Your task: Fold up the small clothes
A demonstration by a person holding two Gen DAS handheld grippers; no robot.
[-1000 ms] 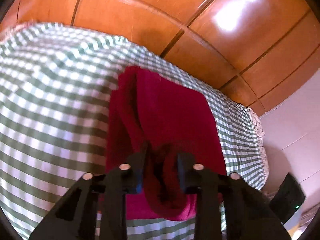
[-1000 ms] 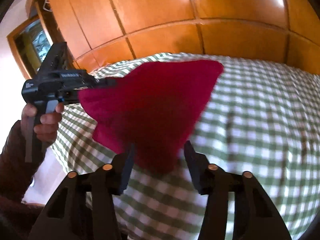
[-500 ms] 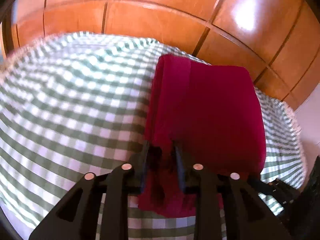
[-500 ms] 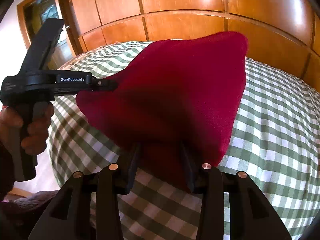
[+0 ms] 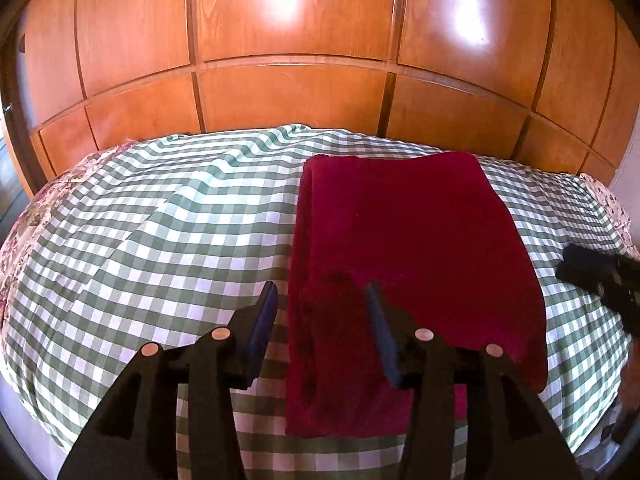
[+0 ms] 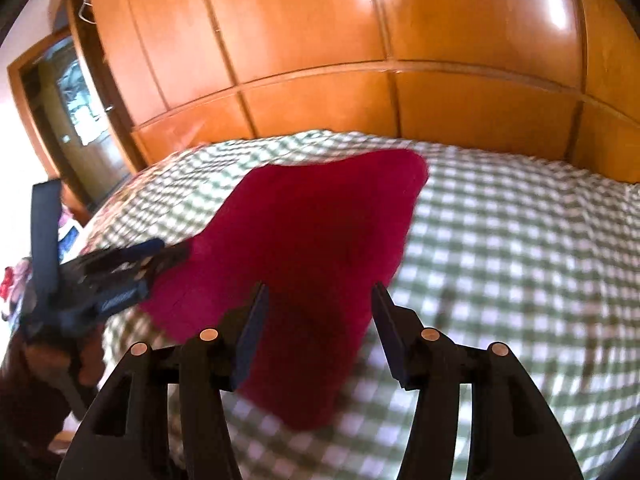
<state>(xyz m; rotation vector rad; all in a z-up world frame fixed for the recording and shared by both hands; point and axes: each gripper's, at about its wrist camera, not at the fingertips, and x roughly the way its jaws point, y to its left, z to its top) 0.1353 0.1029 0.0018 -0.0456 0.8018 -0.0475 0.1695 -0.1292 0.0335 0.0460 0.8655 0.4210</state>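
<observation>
A dark red folded cloth [image 5: 408,264] lies flat on the green-and-white checked bedspread [image 5: 168,232]. My left gripper [image 5: 322,296] is open over the cloth's near left corner, jaws spread wide and holding nothing. In the right wrist view the same cloth [image 6: 304,232] lies on the bed, and my right gripper [image 6: 318,300] is open above its near edge, empty. The left gripper [image 6: 120,276] shows at the left of that view, beside the cloth's left corner. The right gripper [image 5: 600,276] shows at the right edge of the left wrist view.
Wooden wardrobe panels [image 5: 296,60] stand behind the bed. A floral sheet [image 5: 24,236] shows at the bed's left edge and right corner. A doorway [image 6: 60,108] is at the far left of the right wrist view.
Both grippers were shut on the red cloth and holding it up. Now both have opened, and the cloth lies folded flat on the bed.
</observation>
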